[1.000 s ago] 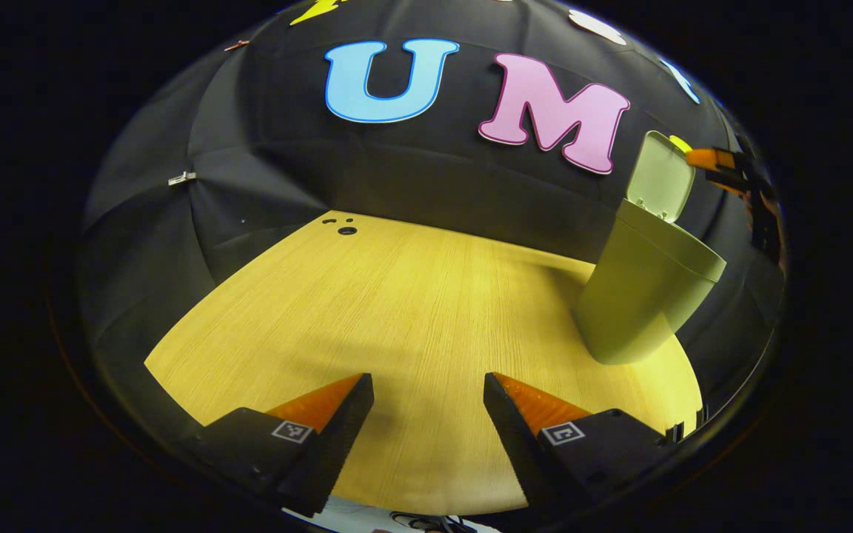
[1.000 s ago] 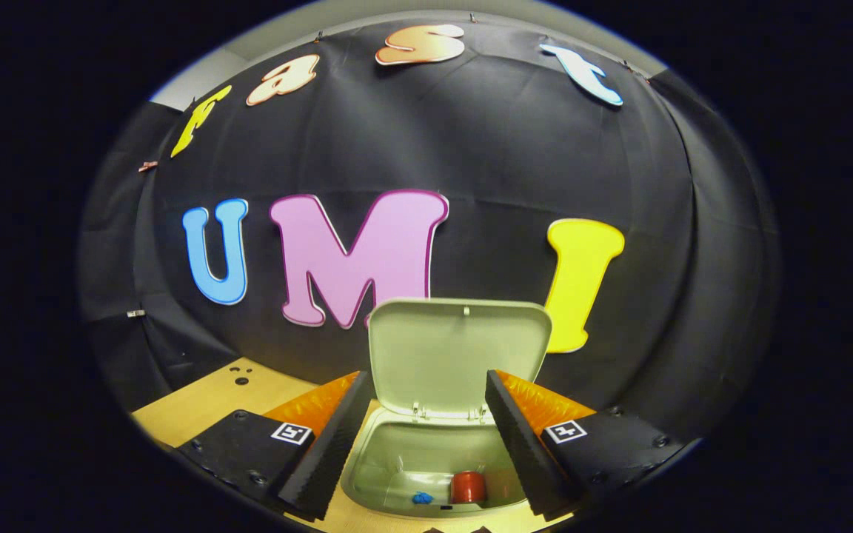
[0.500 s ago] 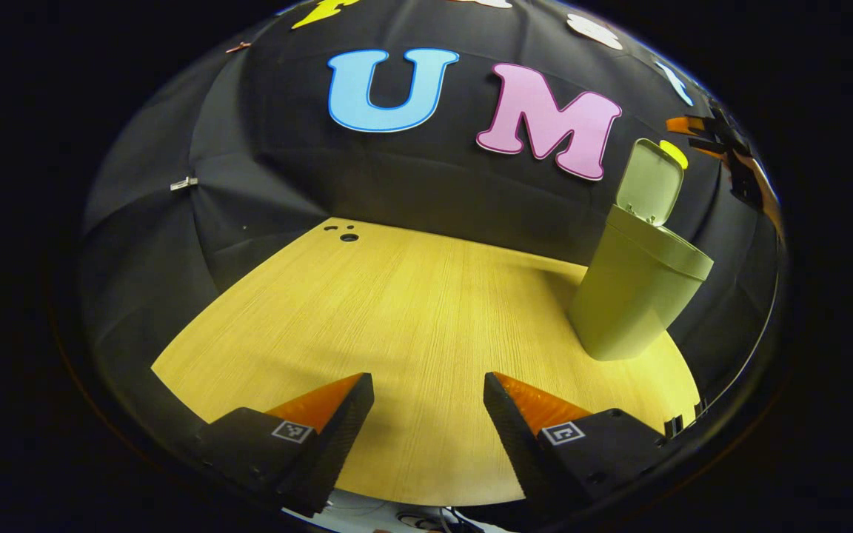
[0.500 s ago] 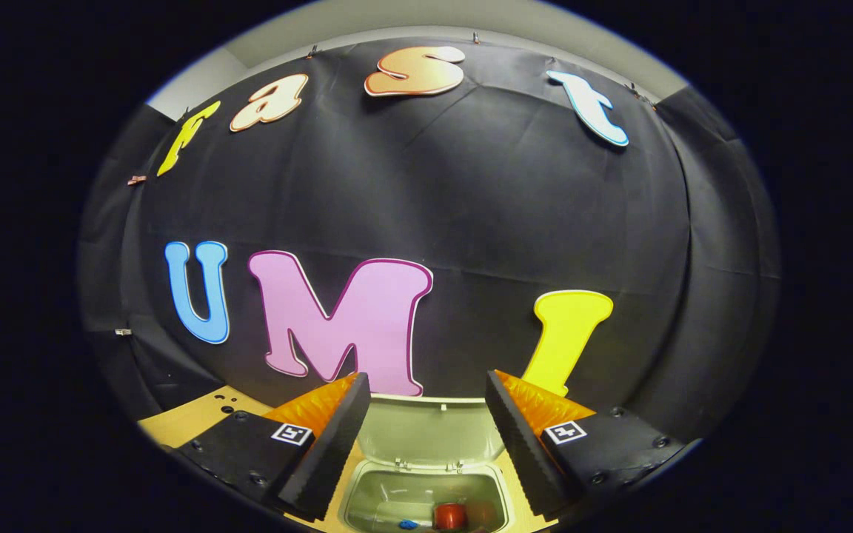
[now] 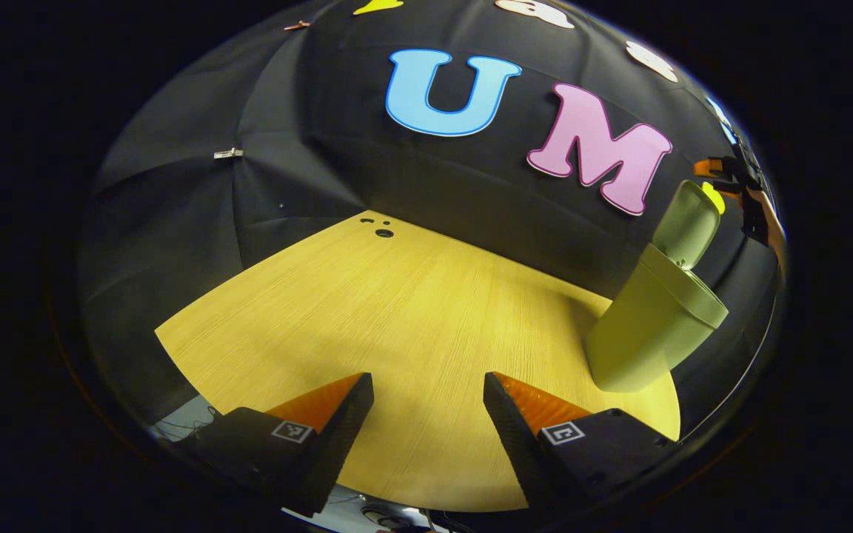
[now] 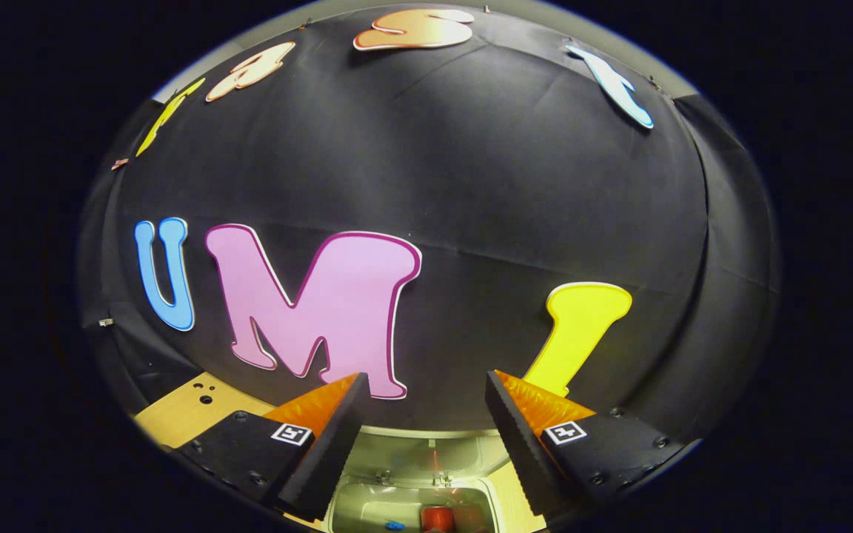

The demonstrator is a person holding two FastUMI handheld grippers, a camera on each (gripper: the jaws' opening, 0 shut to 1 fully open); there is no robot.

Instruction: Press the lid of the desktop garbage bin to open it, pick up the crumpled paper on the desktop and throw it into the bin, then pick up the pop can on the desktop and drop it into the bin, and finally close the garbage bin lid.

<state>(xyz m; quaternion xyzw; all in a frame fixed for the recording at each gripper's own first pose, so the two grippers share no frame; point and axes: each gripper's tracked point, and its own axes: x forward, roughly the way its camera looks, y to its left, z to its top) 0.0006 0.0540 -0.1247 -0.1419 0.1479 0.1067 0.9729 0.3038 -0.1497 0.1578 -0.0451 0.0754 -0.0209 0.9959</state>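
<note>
Left gripper view: the empty, wide-open left hand-held gripper [image 5: 428,422] over the bare table [image 5: 397,318], the bin [image 5: 649,326] at right, lid [image 5: 687,224] raised. Right gripper view: the right hand-held gripper [image 6: 423,429], open and empty, above the bin's mouth; a red pop can [image 6: 437,517] lies inside at the bottom edge.

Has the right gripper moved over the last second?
Yes. The right gripper has risen above the bin's lid, whose top edge sat high between its fingers before and now sits low.
</note>
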